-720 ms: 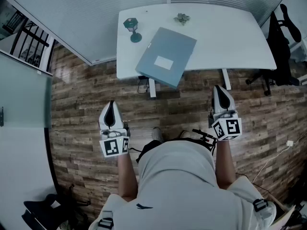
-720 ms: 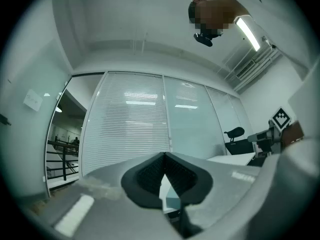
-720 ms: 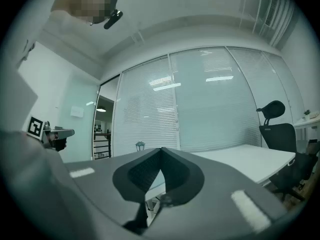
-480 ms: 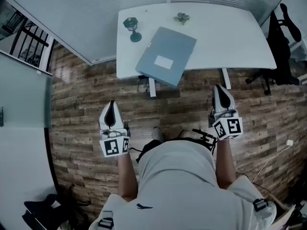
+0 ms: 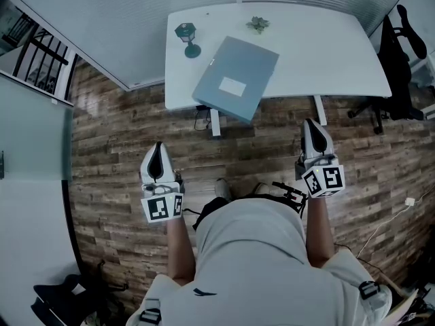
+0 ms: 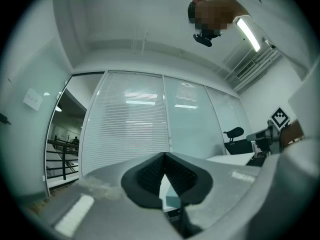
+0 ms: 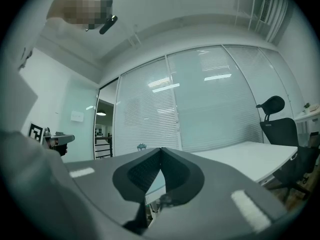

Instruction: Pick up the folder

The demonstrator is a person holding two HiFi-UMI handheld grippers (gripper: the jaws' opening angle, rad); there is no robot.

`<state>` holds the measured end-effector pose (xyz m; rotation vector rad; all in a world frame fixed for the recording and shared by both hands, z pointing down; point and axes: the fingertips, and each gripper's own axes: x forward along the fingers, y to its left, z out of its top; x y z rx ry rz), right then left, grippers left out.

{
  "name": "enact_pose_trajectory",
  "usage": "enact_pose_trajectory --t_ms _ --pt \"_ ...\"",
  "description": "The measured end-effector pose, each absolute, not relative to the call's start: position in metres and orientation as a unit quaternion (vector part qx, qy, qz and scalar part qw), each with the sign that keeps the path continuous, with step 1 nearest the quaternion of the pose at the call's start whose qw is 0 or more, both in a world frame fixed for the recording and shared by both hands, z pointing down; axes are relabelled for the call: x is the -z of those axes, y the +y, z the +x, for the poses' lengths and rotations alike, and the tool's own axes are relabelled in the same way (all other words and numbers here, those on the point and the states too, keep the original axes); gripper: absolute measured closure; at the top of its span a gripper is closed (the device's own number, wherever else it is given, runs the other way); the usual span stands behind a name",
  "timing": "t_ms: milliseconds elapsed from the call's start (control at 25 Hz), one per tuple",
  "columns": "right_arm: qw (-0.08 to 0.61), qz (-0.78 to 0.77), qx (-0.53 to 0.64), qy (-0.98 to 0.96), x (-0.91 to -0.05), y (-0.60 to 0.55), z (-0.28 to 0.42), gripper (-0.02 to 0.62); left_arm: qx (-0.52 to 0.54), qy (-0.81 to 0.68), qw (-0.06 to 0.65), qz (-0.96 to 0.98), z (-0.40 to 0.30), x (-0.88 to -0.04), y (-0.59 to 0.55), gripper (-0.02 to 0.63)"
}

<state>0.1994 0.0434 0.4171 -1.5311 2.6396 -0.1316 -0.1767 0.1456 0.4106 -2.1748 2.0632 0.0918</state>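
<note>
While left gripper [image 5: 158, 148], right gripper [image 5: 310, 126] shut: one folder [image 5: 236, 80], one lantern [image 5: 188, 41] on table [image 5: 326, 46].

The chair [image 5: 397, 66] beside the worktop [image 5: 326, 46] is running off the picture's edge, and the worktop's green thing [image 5: 257, 26] is showing too small to name.

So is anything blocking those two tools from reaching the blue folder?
Nothing visible. Only wooden floor lies between the left tool, the right tool and the folder, whose near corner overhangs the table edge. The lantern and small plant stand farther back.
</note>
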Motion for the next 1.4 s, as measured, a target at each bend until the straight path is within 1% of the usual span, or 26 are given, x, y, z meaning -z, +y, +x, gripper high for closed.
enact_pose_trajectory --t_ms 520,1120,1400 --pt "0.042 -0.512 0.056 0.856 -0.421 0.042 0.186 0.595 -0.035 0.680 0.067 -0.729 -0.200 -0.414 0.139 0.601" --pt "0.023 -0.525 0.042 0.850 -0.410 0.038 0.138 0.595 -0.043 0.660 0.059 -0.747 -0.252 -0.410 0.112 0.601" --pt "0.012 -0.514 0.047 0.856 -0.419 0.012 0.136 0.595 -0.044 0.668 0.047 -0.741 -0.251 -0.421 0.094 0.601"
